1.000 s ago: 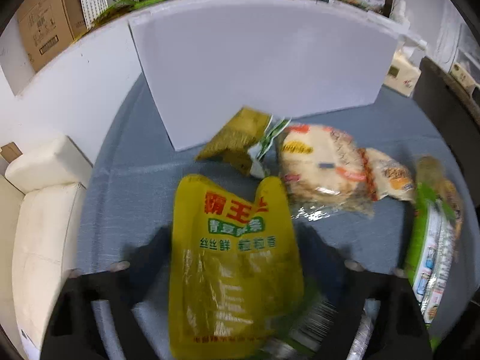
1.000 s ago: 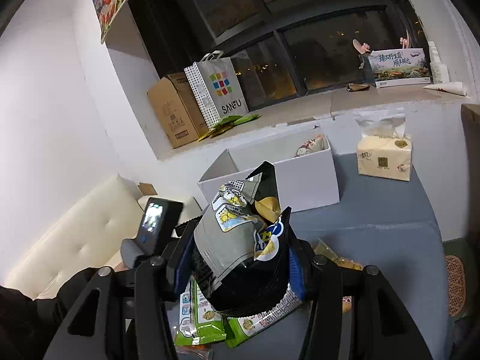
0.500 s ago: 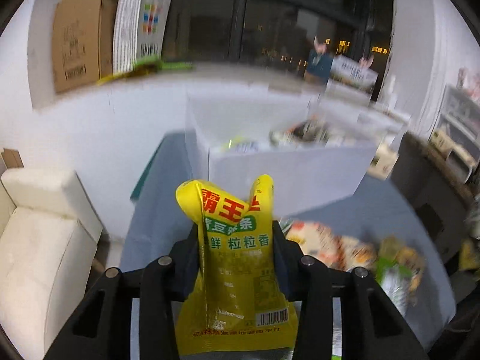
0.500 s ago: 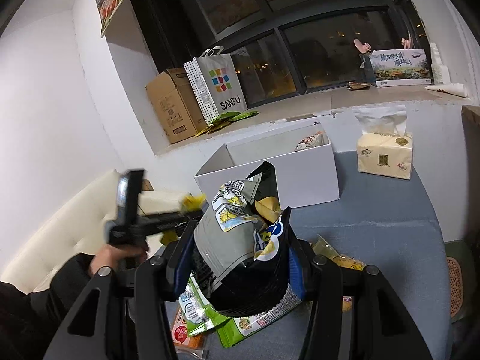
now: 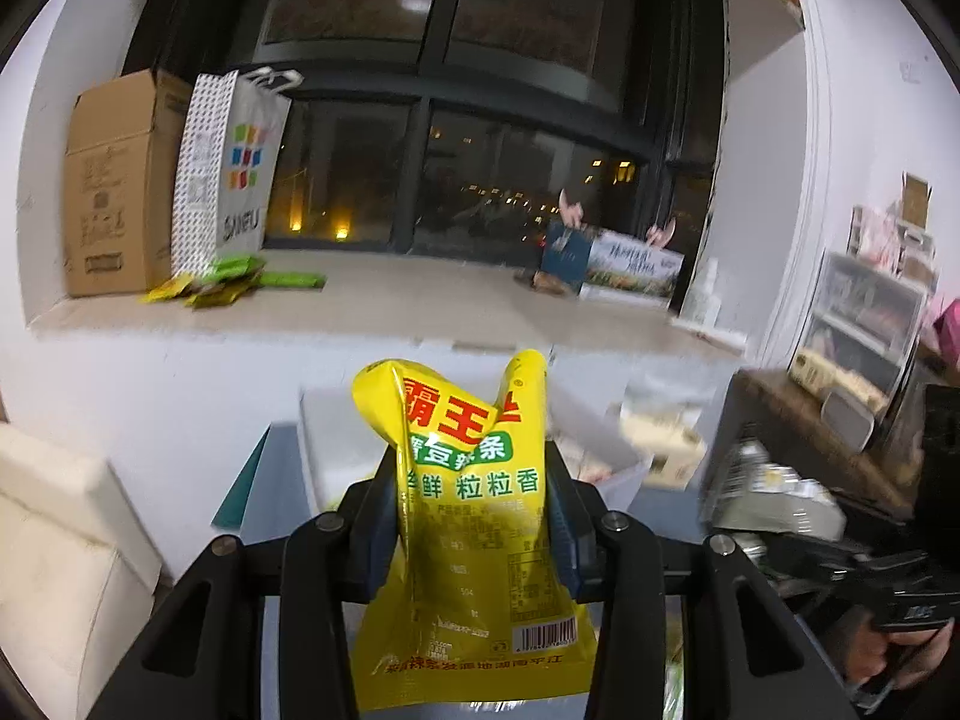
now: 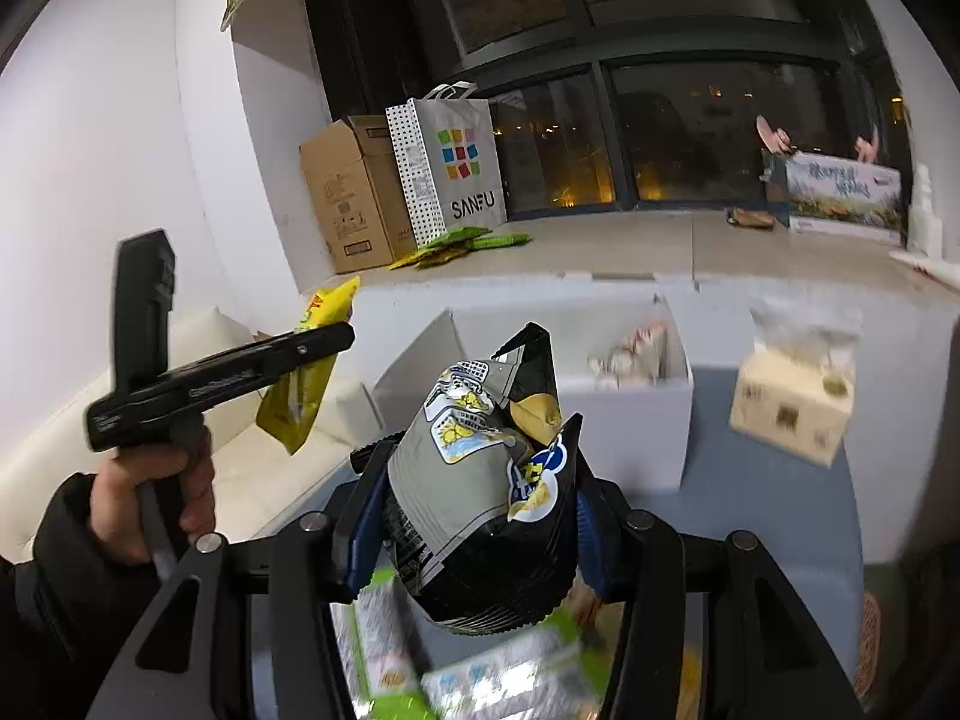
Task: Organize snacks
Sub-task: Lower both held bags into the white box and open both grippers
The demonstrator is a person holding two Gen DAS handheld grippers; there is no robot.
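My left gripper [image 5: 471, 474] is shut on a yellow snack bag [image 5: 474, 546] with red and green print and holds it up in the air. In the right wrist view the left gripper [image 6: 336, 339] and its yellow snack bag [image 6: 300, 390] hang at the left. My right gripper [image 6: 474, 468] is shut on a black and grey chip bag [image 6: 486, 492], lifted above the table. A white open box [image 6: 630, 414] stands behind it with a snack packet [image 6: 636, 348] inside. The box [image 5: 336, 456] is partly hidden behind the yellow bag in the left wrist view.
Several green and white snack packets [image 6: 480, 666] lie blurred on the blue-grey table [image 6: 774, 516] below my right gripper. A tissue pack [image 6: 792, 402] stands right of the box. A cream sofa [image 5: 60, 546] is at the left. A cardboard box [image 6: 348, 192] and paper bag [image 6: 450, 168] sit on the sill.
My left gripper closed on the yellow bag, lifted it off the table and tilted up toward the window. My right gripper kept the chip bag and moved slightly nearer the box.
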